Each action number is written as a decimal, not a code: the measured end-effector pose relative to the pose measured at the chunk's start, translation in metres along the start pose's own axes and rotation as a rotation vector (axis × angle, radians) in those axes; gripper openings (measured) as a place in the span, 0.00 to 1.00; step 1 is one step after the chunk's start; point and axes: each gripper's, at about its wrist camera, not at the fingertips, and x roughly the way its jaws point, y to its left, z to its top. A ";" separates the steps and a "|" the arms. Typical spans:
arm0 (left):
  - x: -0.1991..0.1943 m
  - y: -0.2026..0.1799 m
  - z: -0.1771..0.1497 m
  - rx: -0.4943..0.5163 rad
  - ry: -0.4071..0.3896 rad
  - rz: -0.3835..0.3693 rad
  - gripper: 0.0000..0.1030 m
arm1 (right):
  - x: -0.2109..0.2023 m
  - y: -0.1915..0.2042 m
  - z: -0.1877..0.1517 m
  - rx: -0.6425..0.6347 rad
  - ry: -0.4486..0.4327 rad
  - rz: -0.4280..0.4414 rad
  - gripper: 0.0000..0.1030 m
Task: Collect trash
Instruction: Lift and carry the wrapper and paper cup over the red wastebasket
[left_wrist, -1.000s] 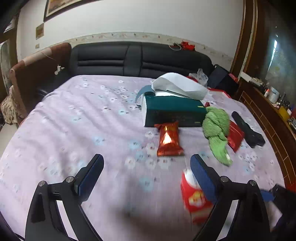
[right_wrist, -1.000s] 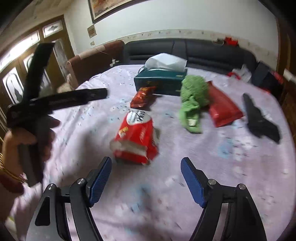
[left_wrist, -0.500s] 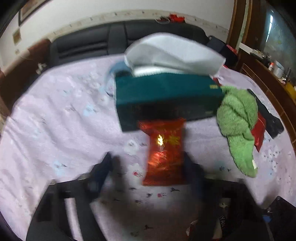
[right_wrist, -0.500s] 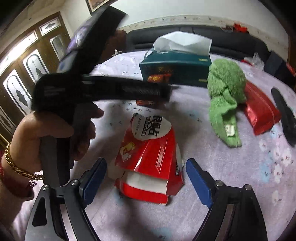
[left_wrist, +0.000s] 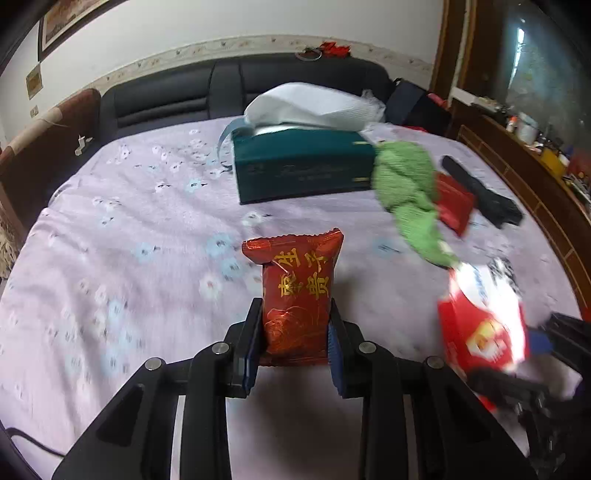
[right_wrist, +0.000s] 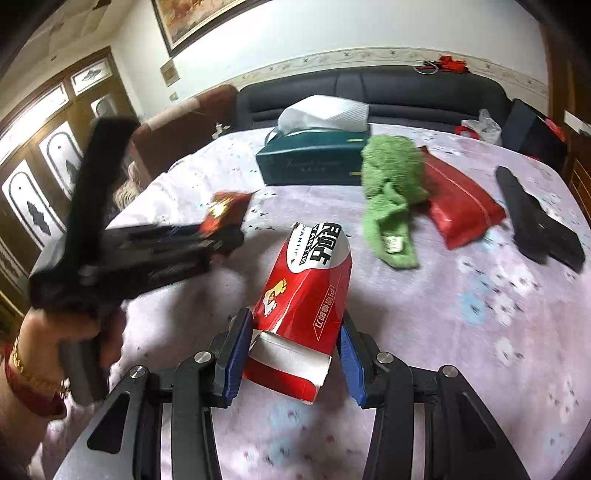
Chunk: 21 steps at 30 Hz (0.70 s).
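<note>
- The left tool (left_wrist: 295, 328) is clamped on a dark red snack packet (left_wrist: 297, 295) with gold lettering, one blue pad pressed against each side of its lower half; the packet stands upright between the fingers, its crimped top edge pointing away from the tool.
- The right tool (right_wrist: 295, 339) grips a torn-open red and white carton (right_wrist: 303, 295), its ragged open end nearest the tool and its white-labelled end pointing away; both blue pads (right_wrist: 236, 354) touch the carton's sides.
- Seen from the right wrist, the left tool (right_wrist: 221, 236) sits to the left and a little ahead, blurred, held by a hand (right_wrist: 74, 332) wearing a gold bracelet, with the snack packet (right_wrist: 225, 210) at its tip.
- Seen from the left wrist, the carton (left_wrist: 484, 317) shows blurred to the right of the tool.
- Ahead of both tools on the lilac flowered bedspread (left_wrist: 129, 258) lies a dark green tissue box (left_wrist: 303, 170) with a white tissue sticking up.
- Just right of the box a green cloth (right_wrist: 391, 192) lies crumpled, partly overlapping a flat red pouch (right_wrist: 461, 206).
- Further right, apart from the pouch, rests a black object (right_wrist: 535, 225) whose kind I cannot tell.
- Beyond the bedspread stands a dark sofa back (left_wrist: 295, 81).
</note>
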 end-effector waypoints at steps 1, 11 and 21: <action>-0.009 -0.005 -0.004 0.005 -0.010 0.001 0.28 | -0.005 -0.002 -0.002 0.008 -0.005 0.003 0.47; -0.078 -0.069 -0.052 0.017 -0.072 0.010 0.28 | -0.083 -0.023 -0.036 0.045 -0.075 -0.036 0.47; -0.121 -0.126 -0.086 0.004 -0.111 -0.035 0.28 | -0.163 -0.042 -0.088 0.102 -0.148 -0.127 0.47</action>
